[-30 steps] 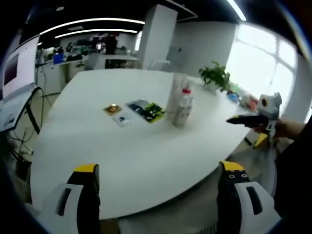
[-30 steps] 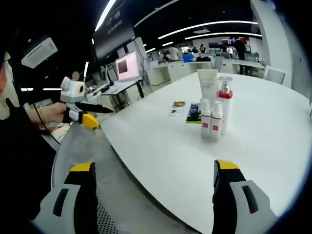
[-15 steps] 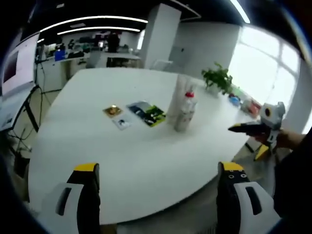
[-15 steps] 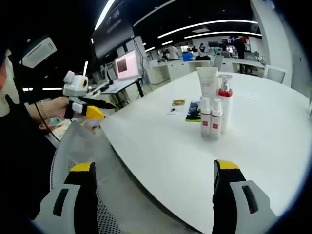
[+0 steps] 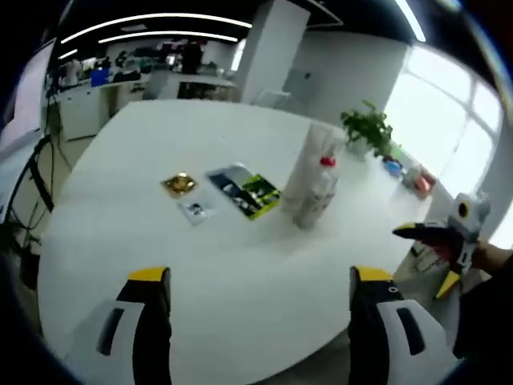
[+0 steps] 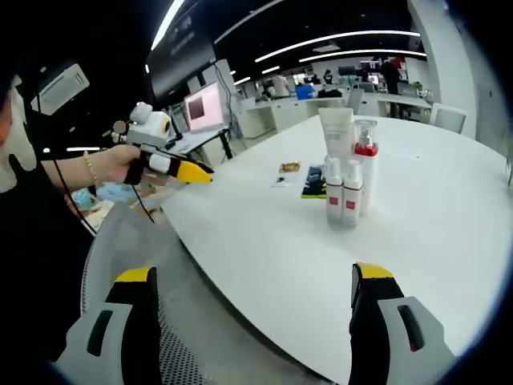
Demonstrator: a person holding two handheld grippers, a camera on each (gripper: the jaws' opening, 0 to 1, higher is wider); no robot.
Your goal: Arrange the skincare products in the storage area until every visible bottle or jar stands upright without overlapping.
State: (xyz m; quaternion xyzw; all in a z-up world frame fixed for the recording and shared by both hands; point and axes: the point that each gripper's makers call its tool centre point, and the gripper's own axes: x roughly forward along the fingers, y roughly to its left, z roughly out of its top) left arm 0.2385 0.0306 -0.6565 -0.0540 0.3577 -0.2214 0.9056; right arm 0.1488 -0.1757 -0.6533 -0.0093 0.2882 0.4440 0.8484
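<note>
1. Both of my left gripper (image 5: 252,321) fingers stood spread wide with nothing between them, low over the near edge of the white table (image 5: 144,257). Ahead and left of them lay a small gold packet (image 5: 179,184), a small pale card (image 5: 193,211) and a green and black leaflet (image 5: 244,192), all flat.

2. Ahead and to the right of those fingers the skincare cluster (image 5: 314,188) stood well out of reach, blurred into one pale clump with a red cap. Further right my other hand held the right gripper; whether its dark tips were parted I could not tell from there.

3. On the right gripper (image 6: 248,321) my fingers were likewise spread and empty, short of the table edge. To their far left my left gripper showed in my hand, yellow tips forward.

4. The right gripper view separated what the left blurred: a tall white tube (image 6: 336,136), a clear pump bottle (image 6: 365,164) with a red collar, and two small white bottles (image 6: 342,192) with red labels in front, all upright and touching or nearly so.

5. I judged them light, smooth plastic, tall and tippy. I would grip each mid-body, below the cap, squeezing the soft tube gently.
</note>
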